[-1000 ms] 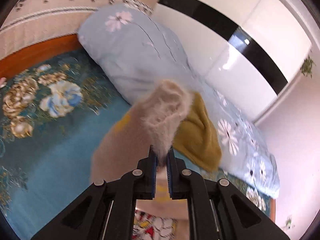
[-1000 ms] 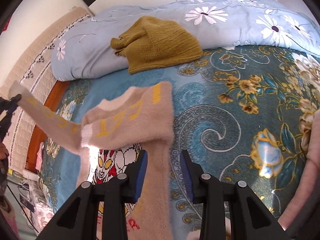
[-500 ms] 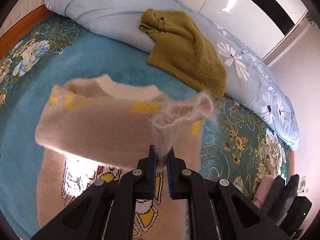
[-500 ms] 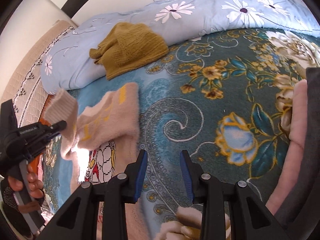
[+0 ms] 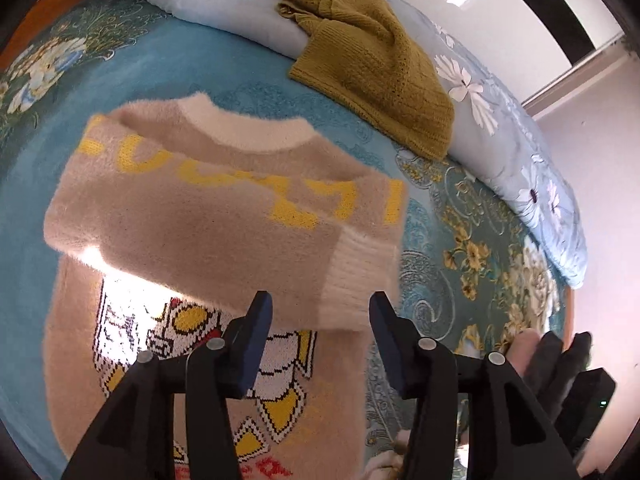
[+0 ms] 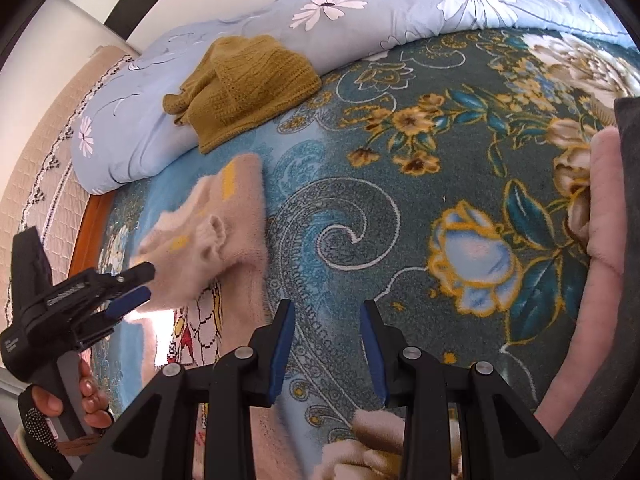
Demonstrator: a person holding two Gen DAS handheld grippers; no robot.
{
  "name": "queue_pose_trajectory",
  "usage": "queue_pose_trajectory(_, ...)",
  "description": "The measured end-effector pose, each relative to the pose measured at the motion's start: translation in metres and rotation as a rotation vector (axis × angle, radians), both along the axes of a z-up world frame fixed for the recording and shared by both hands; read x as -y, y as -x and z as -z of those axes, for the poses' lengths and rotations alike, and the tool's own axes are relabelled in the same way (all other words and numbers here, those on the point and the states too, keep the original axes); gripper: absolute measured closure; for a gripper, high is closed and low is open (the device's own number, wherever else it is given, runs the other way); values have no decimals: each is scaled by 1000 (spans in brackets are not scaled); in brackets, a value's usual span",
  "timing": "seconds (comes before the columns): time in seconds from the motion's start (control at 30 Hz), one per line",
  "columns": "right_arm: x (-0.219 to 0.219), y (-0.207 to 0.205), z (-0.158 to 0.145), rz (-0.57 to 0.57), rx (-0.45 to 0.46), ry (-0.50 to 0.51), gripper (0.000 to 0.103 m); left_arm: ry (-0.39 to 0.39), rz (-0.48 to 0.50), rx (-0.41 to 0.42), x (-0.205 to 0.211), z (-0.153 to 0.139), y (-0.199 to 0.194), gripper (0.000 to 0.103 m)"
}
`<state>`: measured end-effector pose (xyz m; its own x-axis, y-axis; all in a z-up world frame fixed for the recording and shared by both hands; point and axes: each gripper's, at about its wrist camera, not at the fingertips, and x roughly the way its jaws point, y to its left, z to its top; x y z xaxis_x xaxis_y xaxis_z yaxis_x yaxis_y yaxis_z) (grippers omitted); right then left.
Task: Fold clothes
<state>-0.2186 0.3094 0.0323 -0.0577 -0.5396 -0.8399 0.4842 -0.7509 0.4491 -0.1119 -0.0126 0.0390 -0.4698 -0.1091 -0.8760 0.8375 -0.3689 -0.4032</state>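
A fuzzy beige sweater (image 5: 208,216) with yellow letters, a white collar and a cartoon print lies flat on the teal floral blanket (image 5: 452,216). One sleeve is folded across its chest. The sleeve's white ribbed cuff (image 5: 356,280) sits loose between the tips of my left gripper (image 5: 320,310), whose jaws are opening and do not press on it. In the right wrist view the left gripper (image 6: 134,288) hovers beside the same sweater (image 6: 244,220). My right gripper (image 6: 326,320) stands open over bare blanket (image 6: 400,184), with nothing between its fingers.
A mustard knitted sweater (image 5: 372,64) lies on the rolled light blue flowered quilt (image 5: 500,120) at the back. Pink and dark grey garments (image 6: 604,220) lie at the right edge. A wooden bed frame (image 6: 90,232) borders the left side. A person's hand (image 6: 88,396) grips the left tool.
My left gripper swung down and carried the sleeve across the sweater's chest, then its jaws parted and let the cuff go. The right gripper drifted right, off the sweater.
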Motion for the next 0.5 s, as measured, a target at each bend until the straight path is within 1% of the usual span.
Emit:
queue_pose_trajectory(0.1, 3, 0, 0, 1, 8, 13, 66, -38, -77, -96, 3, -10, -26, 49)
queue_pose_trajectory(0.17, 7, 1, 0, 8, 29, 25, 66, -55, -150, -188, 4, -19, -55, 48)
queue_pose_trajectory(0.2, 9, 2, 0, 12, 42, 35, 66, -56, -184, -211, 6, -19, -69, 45)
queue_pose_trajectory(0.3, 21, 3, 0, 3, 77, 77, 66, -62, -343, -232, 6, -18, -126, 43)
queue_pose_trajectory(0.33, 27, 3, 1, -4, 96, 94, 62, -71, -407, -249, 5, -16, -149, 43)
queue_pose_trajectory(0.4, 43, 0, 4, -22, 152, 127, 57, -95, -494, -289, 3, -12, -181, 43)
queue_pose_trajectory(0.5, 75, -5, 15, -61, 242, 163, 56, -119, -598, -344, 0, -14, -225, 43)
